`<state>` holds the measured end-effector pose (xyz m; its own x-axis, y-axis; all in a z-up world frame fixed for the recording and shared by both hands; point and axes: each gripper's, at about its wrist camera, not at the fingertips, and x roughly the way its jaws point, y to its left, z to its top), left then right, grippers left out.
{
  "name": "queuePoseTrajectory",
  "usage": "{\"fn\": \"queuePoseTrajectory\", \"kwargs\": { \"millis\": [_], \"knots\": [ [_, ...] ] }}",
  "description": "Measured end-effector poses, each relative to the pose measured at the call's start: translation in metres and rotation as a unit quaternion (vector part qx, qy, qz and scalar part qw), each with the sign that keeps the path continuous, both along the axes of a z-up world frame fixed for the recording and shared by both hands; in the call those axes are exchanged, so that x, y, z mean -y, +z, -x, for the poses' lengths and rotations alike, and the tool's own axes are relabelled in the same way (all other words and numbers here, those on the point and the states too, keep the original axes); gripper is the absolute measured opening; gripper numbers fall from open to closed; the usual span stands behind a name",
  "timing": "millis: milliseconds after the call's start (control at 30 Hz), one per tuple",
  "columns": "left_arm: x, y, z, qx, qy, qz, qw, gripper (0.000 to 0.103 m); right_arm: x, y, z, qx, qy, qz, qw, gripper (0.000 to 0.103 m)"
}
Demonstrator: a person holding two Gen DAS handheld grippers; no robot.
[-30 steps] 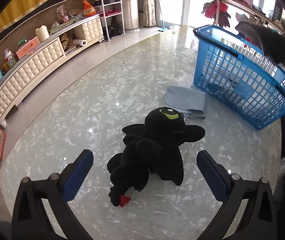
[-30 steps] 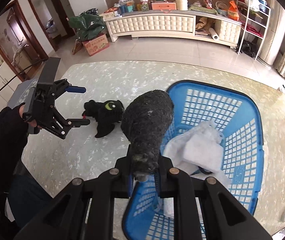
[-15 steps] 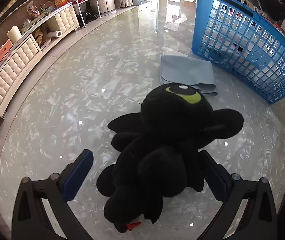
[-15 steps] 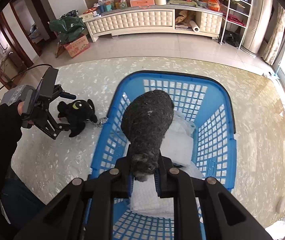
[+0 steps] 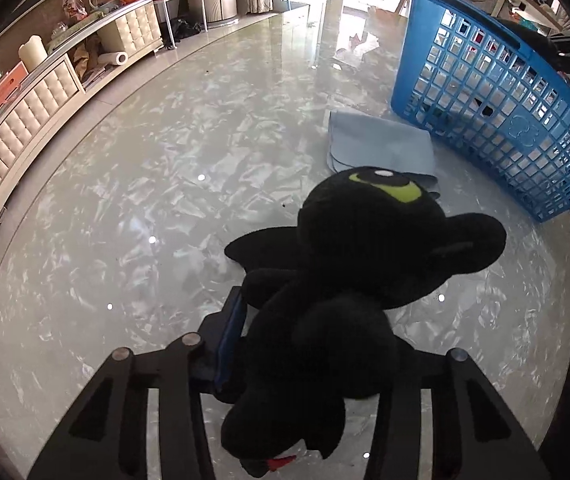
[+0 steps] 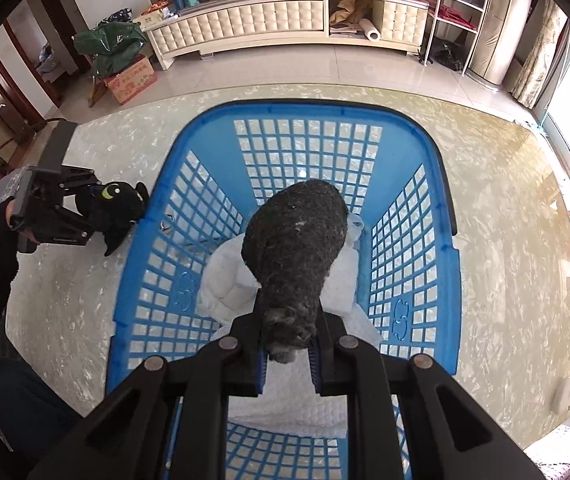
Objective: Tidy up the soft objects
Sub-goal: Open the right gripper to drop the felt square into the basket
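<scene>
My left gripper (image 5: 309,356) is shut on a black plush dragon (image 5: 357,272) with a green eye, on the marble table; it also shows in the right wrist view (image 6: 115,204), left of the basket. My right gripper (image 6: 287,354) is shut on a dark grey fuzzy sock-like item (image 6: 297,248) and holds it over the blue plastic basket (image 6: 417,152). White padded cloth (image 6: 225,284) lies inside the basket. A light blue folded cloth (image 5: 381,146) lies on the table between the plush and the basket (image 5: 501,92).
The round marble table's edge (image 5: 65,160) curves at the left. A long cream cabinet (image 6: 265,20) with clutter stands across the floor. A cardboard box (image 6: 129,80) and green bag sit on the floor. A white rack (image 6: 457,12) stands at the right.
My left gripper moved in and closed on the black plush dragon. My right gripper carried the grey item from the basket's left rim to above its middle.
</scene>
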<state>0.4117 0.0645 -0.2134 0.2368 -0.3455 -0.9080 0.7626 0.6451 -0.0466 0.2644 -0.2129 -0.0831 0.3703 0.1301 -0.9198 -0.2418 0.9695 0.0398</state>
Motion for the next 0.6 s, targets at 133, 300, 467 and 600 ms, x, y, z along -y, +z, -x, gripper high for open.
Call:
{"fn": "queuePoseTrajectory", "kwargs": {
  "millis": [133,300,467,600],
  "knots": [
    [-0.001,0.001,0.004,0.002,0.008,-0.005,1.0,0.038,0.003,-0.006,-0.009,-0.005,-0.012,0.006,1.0,0.015],
    [0.0,0.01,0.021,-0.003,0.011,-0.008,0.9999,0.038,0.002,-0.016,-0.019,-0.011,-0.02,0.029,0.999,0.015],
    [0.005,0.037,0.045,0.016,0.01,-0.003,0.9998,0.038,0.006,-0.02,-0.028,-0.019,-0.026,0.042,0.999,0.015],
    [0.008,0.06,0.062,0.034,0.003,0.01,0.9994,0.038,0.009,-0.026,-0.035,-0.033,-0.028,0.051,0.998,0.016]
  ]
}}
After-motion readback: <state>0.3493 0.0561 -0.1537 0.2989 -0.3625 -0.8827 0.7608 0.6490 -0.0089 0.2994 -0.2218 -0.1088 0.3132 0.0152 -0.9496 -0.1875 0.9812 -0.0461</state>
